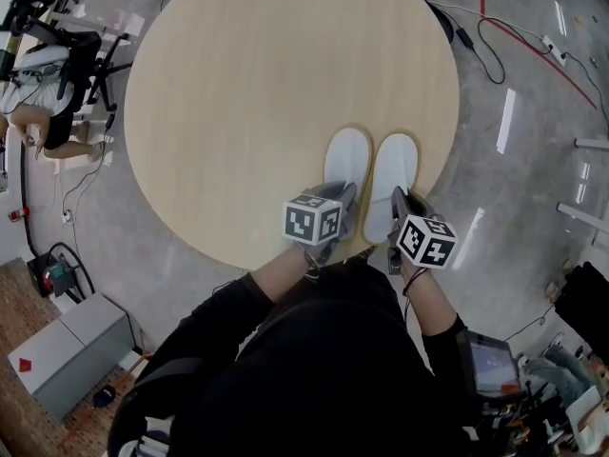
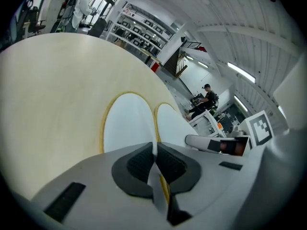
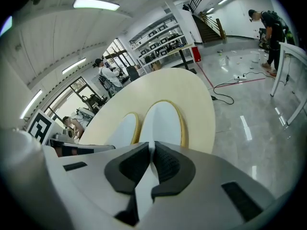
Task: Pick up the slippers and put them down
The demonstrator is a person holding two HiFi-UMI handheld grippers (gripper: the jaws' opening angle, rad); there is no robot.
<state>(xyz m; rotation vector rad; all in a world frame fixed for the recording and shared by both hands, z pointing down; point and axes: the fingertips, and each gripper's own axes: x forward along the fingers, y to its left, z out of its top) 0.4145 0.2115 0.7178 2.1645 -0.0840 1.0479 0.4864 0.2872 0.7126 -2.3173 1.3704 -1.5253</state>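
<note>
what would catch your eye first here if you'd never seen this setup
The left slipper and the right slipper, both white, lie side by side at the near edge of the round wooden table. The left gripper is shut on the left slipper's heel, and the right gripper on the right slipper's heel.
</note>
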